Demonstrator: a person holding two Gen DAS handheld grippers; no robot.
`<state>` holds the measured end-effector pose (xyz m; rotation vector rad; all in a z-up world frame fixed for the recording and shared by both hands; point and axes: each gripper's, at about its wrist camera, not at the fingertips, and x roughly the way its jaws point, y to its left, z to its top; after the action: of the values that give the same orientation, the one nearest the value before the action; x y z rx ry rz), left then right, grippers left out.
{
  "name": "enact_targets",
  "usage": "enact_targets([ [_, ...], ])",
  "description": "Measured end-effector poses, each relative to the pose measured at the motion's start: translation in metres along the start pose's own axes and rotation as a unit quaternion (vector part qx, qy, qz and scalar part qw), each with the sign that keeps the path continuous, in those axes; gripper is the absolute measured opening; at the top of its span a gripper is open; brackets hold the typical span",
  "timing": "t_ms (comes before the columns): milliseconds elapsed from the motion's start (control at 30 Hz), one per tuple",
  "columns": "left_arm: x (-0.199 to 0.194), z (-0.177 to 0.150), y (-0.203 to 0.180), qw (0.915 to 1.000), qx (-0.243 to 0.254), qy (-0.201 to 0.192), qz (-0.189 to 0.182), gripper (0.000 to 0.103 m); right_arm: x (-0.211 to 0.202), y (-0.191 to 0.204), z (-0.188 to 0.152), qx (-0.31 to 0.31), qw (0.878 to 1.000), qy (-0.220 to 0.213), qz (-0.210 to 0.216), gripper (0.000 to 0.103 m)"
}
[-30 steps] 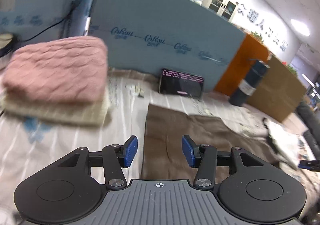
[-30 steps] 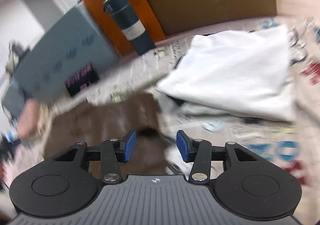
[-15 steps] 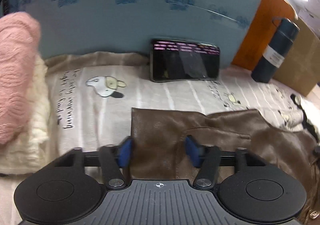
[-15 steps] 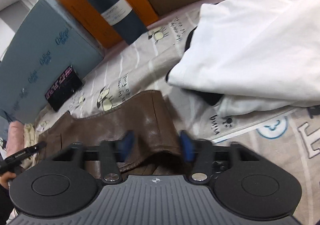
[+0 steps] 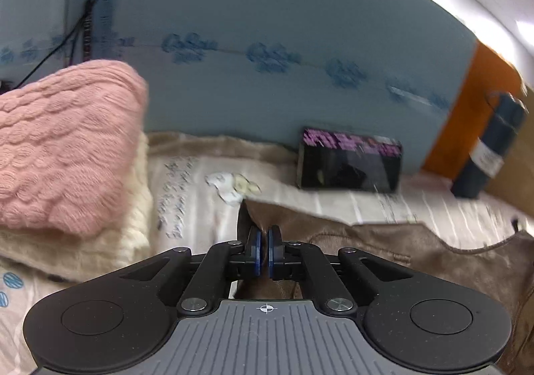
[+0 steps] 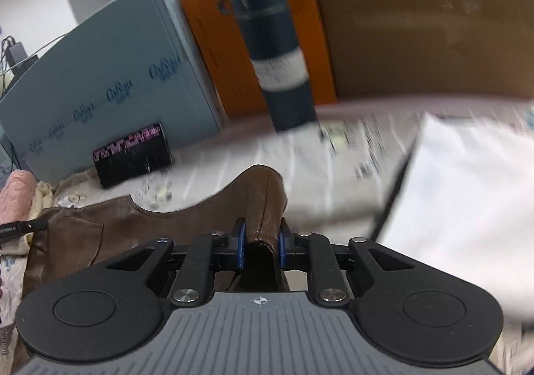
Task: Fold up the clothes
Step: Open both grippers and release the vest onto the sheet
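A brown leather-like garment (image 5: 400,251) lies across the printed sheet. My left gripper (image 5: 263,246) is shut on its left corner, which stands up between the blue pads. In the right wrist view the same brown garment (image 6: 187,218) stretches to the left. My right gripper (image 6: 262,246) is shut on a thick fold of its right end, lifted off the sheet. The tip of the left gripper (image 6: 20,228) shows at the left edge of that view.
A folded pink knit (image 5: 63,148) sits on a cream knit (image 5: 100,241) at left. A phone (image 5: 350,164) leans on the blue foam board (image 5: 267,57). A dark flask (image 6: 273,51) stands by an orange box. White folded clothes (image 6: 467,201) lie at right.
Both grippers were open over the garment's edge half a second ago. Both have closed on it and raised their corners. Both views tilted upward.
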<state>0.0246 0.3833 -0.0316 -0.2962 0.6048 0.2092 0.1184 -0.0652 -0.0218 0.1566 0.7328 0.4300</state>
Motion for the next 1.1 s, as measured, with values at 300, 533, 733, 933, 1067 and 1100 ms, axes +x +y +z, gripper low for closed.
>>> enact_targets([
  [300, 0.016, 0.001, 0.007, 0.999, -0.021, 0.037, -0.018, 0.015, 0.056, -0.004, 0.022, -0.043, 0.997, 0.039, -0.043, 0.029],
  [533, -0.014, -0.022, 0.029, 0.9925, -0.082, 0.082, -0.04, 0.053, 0.026, 0.016, 0.019, -0.034, 0.998, 0.019, -0.048, 0.054],
  [733, -0.042, -0.049, 0.017, 0.9915, -0.063, 0.107, -0.038, 0.049, 0.023, 0.062, 0.001, -0.059, 0.991, 0.076, 0.098, 0.062],
  [933, -0.058, -0.062, 0.011, 0.9899, -0.036, 0.124, -0.058, 0.043, 0.038, 0.096, -0.028, -0.106, 0.97, 0.148, 0.161, 0.062],
  [1067, -0.083, -0.068, 0.028, 0.9891, -0.07, 0.117, -0.056, 0.047, 0.022, 0.086, -0.032, -0.094, 0.973, 0.155, 0.144, 0.062],
  [1100, -0.091, -0.07, 0.033, 0.9885, -0.082, 0.113, -0.057, 0.049, 0.016, 0.082, -0.033, -0.092, 0.974, 0.156, 0.139, 0.062],
])
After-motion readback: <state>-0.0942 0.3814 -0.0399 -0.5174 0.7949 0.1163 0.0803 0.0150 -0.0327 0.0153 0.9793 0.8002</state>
